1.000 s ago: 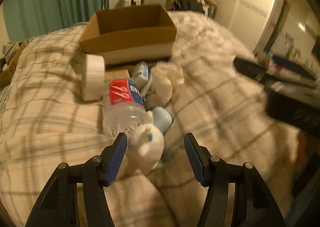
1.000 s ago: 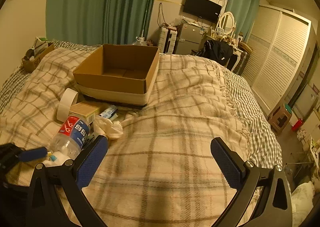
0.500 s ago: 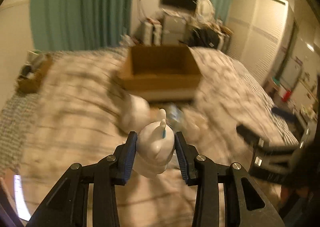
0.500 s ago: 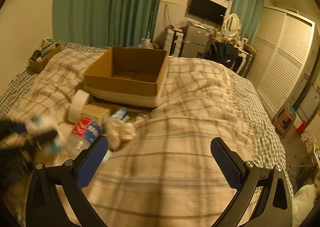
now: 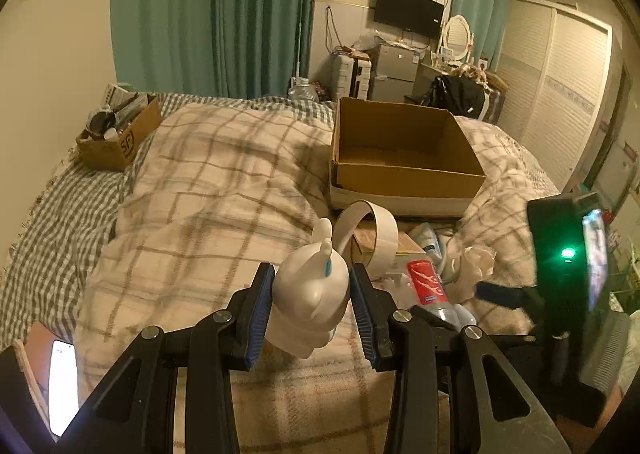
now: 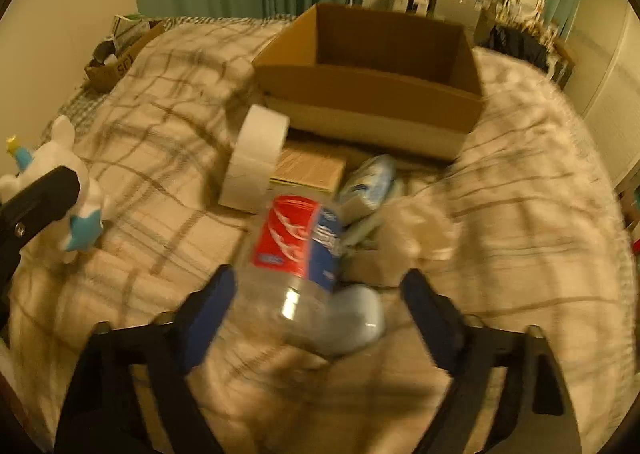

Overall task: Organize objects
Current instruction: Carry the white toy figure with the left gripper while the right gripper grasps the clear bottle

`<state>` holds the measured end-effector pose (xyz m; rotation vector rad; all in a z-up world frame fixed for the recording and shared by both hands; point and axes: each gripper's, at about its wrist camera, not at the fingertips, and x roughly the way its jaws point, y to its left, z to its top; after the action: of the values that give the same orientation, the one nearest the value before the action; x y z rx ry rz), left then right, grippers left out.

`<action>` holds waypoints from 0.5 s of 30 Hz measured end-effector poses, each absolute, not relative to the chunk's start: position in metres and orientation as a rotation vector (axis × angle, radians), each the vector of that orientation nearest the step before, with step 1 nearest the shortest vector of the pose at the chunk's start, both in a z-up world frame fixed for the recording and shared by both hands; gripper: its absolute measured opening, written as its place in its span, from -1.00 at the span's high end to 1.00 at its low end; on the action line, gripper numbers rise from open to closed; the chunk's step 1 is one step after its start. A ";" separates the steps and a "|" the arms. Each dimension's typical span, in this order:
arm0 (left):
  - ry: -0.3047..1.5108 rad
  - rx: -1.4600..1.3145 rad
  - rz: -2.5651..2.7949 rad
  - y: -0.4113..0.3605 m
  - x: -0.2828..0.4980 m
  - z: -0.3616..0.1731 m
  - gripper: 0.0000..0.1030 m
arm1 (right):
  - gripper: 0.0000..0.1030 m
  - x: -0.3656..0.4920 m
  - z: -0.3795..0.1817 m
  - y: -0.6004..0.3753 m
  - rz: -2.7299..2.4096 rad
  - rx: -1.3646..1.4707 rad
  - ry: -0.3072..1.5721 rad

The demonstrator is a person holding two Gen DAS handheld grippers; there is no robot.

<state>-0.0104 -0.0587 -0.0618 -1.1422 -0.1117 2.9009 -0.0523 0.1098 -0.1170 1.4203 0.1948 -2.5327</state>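
Left wrist view shows the left gripper (image 5: 314,308) pinching a smooth white rabbit figure (image 5: 310,304) between its blue ribbed fingers (image 5: 260,308), lifted above the bed (image 5: 224,190) and its soft plaid blanket. The figure is rounded and glossy, with upright ears and a small blue mark on its head. Beyond it sits an open cardboard box (image 5: 404,158), square and shallow, on the blanket. Just in front of the box lie a wide roll of white tape (image 5: 374,230), standing on edge, a flat brown carton (image 5: 384,246) and a crumpled white plastic bag (image 5: 474,262).

From the right wrist view, the right gripper (image 6: 316,302) has its fingers spread wide on either side of a clear plastic water bottle (image 6: 300,250) with a red and blue label, which lies on the blanket; they do not touch it. The picture is motion-blurred. A pale blue rounded object (image 6: 356,318) lies against the bottle's near end, and a light blue packet (image 6: 370,182) rests beside the carton.
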 end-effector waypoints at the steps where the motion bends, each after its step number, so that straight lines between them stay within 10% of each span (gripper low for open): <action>1: -0.116 -1.145 2.896 -0.060 -0.011 -0.063 0.25 | -0.51 -0.054 -0.120 0.107 -2.527 1.427 0.205; 15: -0.150 -1.167 2.872 -0.062 -0.003 -0.070 0.25 | -0.26 -0.043 -0.123 0.091 -2.529 1.390 0.348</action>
<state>-0.0032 -0.0621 -0.0700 -1.1673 -0.1501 2.8720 -0.0431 0.0910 -0.1226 1.3898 0.3484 -2.5290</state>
